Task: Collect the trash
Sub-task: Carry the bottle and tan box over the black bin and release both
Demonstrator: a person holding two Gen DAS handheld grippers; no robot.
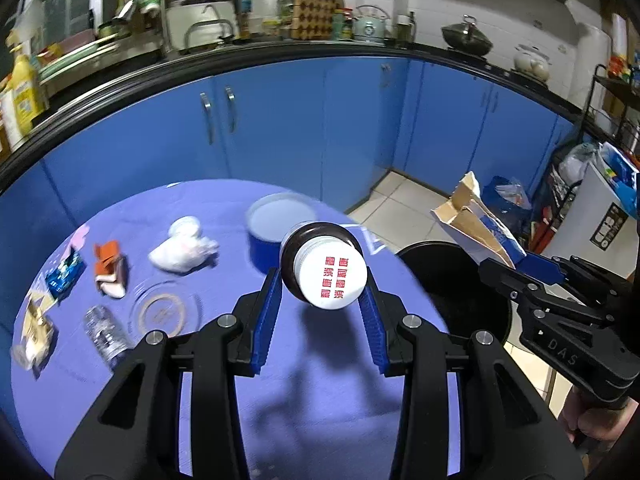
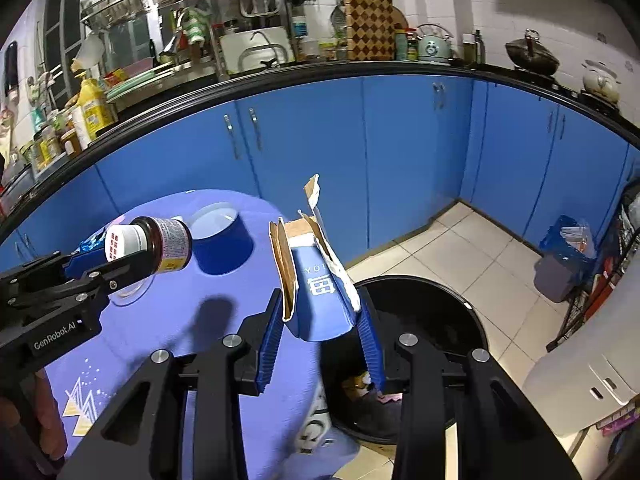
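1. holding one piece of trash in each gripper, so both can go to the bin in one trip.
2. the left gripper (image 1: 323, 280) has its blue fingers (image 1: 267, 300) pinching a small brown bottle (image 1: 320, 256). the bottle lies sideways with its white cap (image 1: 332, 280) toward the camera. it is up in the air over the purple table (image 1: 320, 392), not yet over the bin.
3. the right gripper (image 2: 323, 316) has its fingers pinching the bottom of a torn blue box (image 2: 316, 276). the open ripped end points up. it hangs at the table edge, right next to the black bin (image 2: 460, 312), i think so it can drop straight in.
4. the bin sits on the floor beside the table, with some trash already inside.
5. more trash is left on the table: a white wad of paper (image 1: 182, 254), an orange wrapper (image 1: 110, 270), a blue packet (image 1: 64, 274), a clear crushed bottle (image 1: 106, 334) and a paper scrap (image 1: 34, 332).
6. a blue round tub (image 1: 276, 228) stands there too. i can't tell if it is trash.
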